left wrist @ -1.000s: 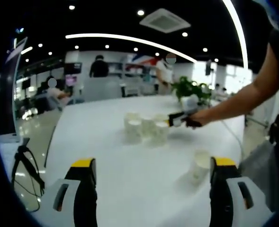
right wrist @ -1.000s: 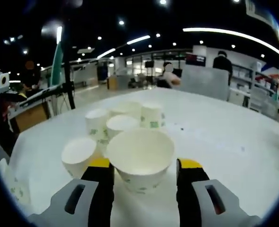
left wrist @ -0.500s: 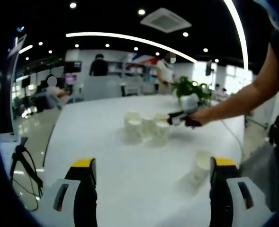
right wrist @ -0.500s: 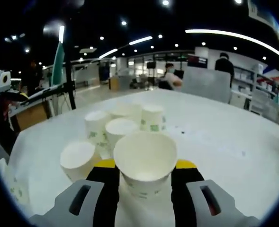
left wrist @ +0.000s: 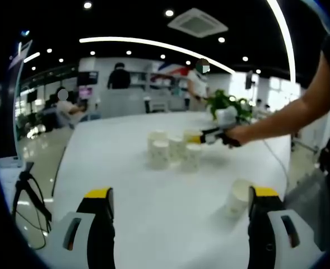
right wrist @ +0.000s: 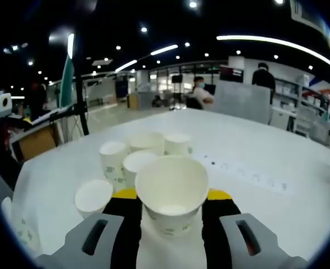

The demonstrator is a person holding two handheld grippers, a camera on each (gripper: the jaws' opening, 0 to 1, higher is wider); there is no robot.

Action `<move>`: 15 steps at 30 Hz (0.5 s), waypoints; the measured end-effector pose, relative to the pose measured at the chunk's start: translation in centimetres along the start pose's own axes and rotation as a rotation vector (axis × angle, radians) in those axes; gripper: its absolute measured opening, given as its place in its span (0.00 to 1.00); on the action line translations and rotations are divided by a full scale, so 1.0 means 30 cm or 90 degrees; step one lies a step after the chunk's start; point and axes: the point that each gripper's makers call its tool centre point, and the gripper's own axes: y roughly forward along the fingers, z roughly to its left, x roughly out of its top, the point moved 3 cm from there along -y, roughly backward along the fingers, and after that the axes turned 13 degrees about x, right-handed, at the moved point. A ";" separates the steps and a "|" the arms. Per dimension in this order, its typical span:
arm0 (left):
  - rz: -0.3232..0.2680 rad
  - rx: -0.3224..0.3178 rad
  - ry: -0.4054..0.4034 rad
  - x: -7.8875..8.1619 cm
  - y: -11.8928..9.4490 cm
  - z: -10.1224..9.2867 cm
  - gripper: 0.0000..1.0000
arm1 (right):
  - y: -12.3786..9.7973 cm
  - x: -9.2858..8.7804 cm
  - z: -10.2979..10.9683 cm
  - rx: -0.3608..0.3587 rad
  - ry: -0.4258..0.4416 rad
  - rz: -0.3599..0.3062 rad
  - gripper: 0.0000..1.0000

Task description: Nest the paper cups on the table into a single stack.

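My right gripper (right wrist: 172,194) is shut on a white paper cup (right wrist: 173,190), held upright and a little above the white table (right wrist: 254,151). Just beyond it stands a cluster of several paper cups (right wrist: 138,154), with one more cup (right wrist: 93,196) at its near left. In the left gripper view the same cluster (left wrist: 170,150) sits mid-table, and the right gripper (left wrist: 205,137) reaches over it from the right in a person's hand. My left gripper (left wrist: 180,193) hovers open and wide over the near table. A lone cup (left wrist: 238,197) stands just inside its right jaw.
A potted plant (left wrist: 226,103) stands at the table's far right. A stand with cables (left wrist: 27,196) is on the floor past the table's left edge. A row of small marks (right wrist: 249,175) runs across the tabletop. People stand far behind.
My right gripper shut on the cup between its jaws and raised it slightly above the cluster. The left gripper has barely moved.
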 end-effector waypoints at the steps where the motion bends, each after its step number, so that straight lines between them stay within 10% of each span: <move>1: 0.000 -0.001 0.000 0.003 0.000 -0.002 0.99 | -0.002 0.004 -0.002 -0.001 0.000 0.000 0.39; 15: 0.003 0.001 0.048 0.005 -0.012 -0.002 0.99 | -0.058 0.134 -0.065 -0.031 -0.008 -0.022 0.39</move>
